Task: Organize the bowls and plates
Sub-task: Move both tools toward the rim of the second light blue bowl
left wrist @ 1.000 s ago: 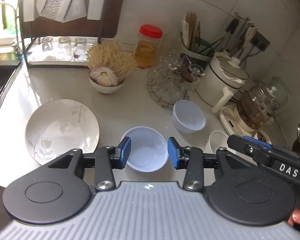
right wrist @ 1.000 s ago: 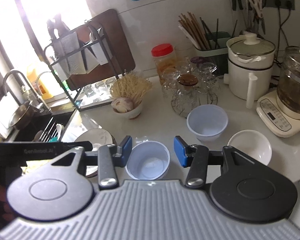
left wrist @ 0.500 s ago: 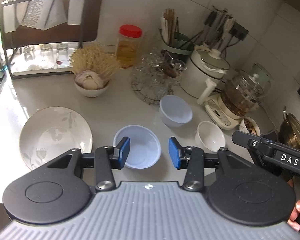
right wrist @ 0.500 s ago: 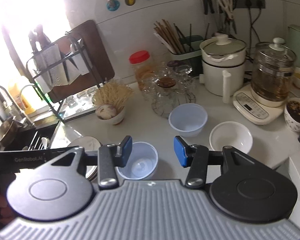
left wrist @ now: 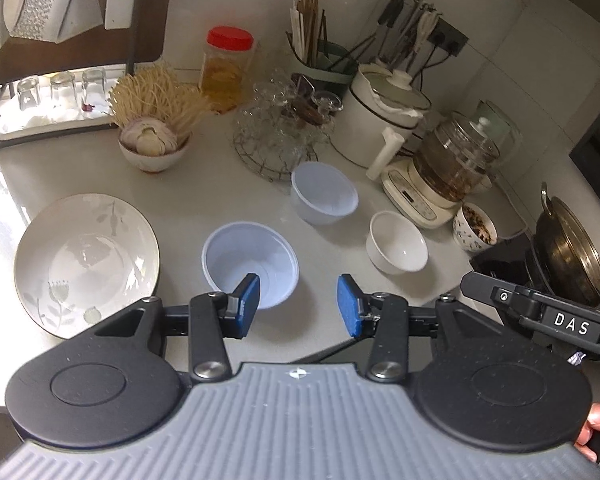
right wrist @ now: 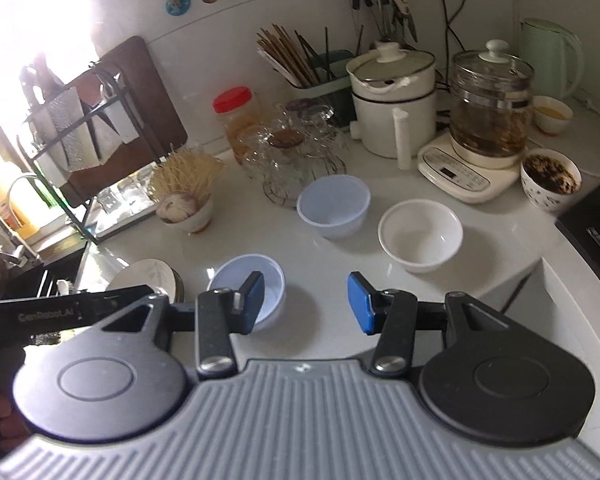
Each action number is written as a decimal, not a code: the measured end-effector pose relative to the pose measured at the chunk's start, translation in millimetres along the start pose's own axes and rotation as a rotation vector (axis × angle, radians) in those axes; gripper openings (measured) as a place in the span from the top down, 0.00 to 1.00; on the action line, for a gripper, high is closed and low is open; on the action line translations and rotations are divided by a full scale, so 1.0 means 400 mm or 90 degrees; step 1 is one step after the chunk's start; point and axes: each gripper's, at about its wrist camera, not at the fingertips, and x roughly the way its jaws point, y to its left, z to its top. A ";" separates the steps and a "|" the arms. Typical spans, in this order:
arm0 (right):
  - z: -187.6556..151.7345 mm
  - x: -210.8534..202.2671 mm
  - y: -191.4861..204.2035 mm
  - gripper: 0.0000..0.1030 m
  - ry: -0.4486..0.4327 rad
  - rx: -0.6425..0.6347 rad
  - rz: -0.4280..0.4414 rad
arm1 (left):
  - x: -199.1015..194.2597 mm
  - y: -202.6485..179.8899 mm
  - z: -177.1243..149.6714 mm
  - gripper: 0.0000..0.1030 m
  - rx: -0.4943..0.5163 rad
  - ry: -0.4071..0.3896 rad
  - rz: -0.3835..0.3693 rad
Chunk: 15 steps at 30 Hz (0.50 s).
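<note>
A floral white plate (left wrist: 85, 262) lies at the left of the counter; its edge shows in the right wrist view (right wrist: 148, 280). A pale blue plastic bowl (left wrist: 250, 264) (right wrist: 248, 290) stands in front, a second blue bowl (left wrist: 324, 192) (right wrist: 334, 205) farther back, and a white ceramic bowl (left wrist: 397, 247) (right wrist: 420, 236) to the right. My left gripper (left wrist: 299, 309) is open and empty above the counter's front, just right of the near blue bowl. My right gripper (right wrist: 307, 301) is open and empty, also near the front edge.
At the back stand a bowl of garlic and noodles (left wrist: 154, 140), a red-lid jar (left wrist: 228, 68), a wire rack of glasses (left wrist: 284, 136), a white cooker (left wrist: 384, 120), a glass kettle (left wrist: 448, 168), a dish rack (left wrist: 56, 52). A wok (left wrist: 568, 256) sits right; the sink (right wrist: 16, 264) left.
Both grippers have pulled back and swung right, still open. The near blue bowl now sits left of each gripper's gap. More of the right counter shows.
</note>
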 end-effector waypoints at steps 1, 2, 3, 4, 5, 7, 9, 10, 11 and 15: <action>-0.004 -0.002 0.001 0.52 0.000 0.001 -0.003 | 0.000 0.000 -0.004 0.53 0.002 0.002 -0.002; -0.008 -0.005 0.001 0.52 0.000 0.003 -0.006 | 0.001 0.001 -0.007 0.53 0.004 0.005 -0.005; -0.013 -0.007 0.000 0.52 0.000 0.006 -0.008 | 0.001 0.000 -0.010 0.53 0.006 0.007 -0.007; -0.020 -0.010 0.000 0.52 0.000 0.008 -0.010 | 0.002 0.000 -0.013 0.53 0.009 0.008 -0.009; -0.023 -0.012 -0.002 0.52 0.001 0.010 -0.012 | 0.004 -0.001 -0.015 0.53 0.012 0.009 -0.010; -0.030 -0.014 -0.008 0.52 0.004 0.017 -0.015 | 0.009 -0.005 -0.019 0.53 0.017 0.013 -0.011; -0.032 -0.015 -0.017 0.52 0.005 0.023 -0.019 | 0.015 -0.008 -0.019 0.53 0.018 0.016 -0.014; -0.032 -0.013 -0.023 0.52 0.006 0.027 -0.023 | 0.020 -0.010 -0.019 0.53 0.018 0.018 -0.015; -0.032 -0.011 -0.030 0.52 0.007 0.032 -0.025 | 0.026 -0.012 -0.017 0.53 0.018 0.020 -0.016; -0.023 0.012 -0.053 0.52 0.013 0.045 -0.027 | 0.056 -0.020 -0.004 0.53 0.018 0.031 -0.013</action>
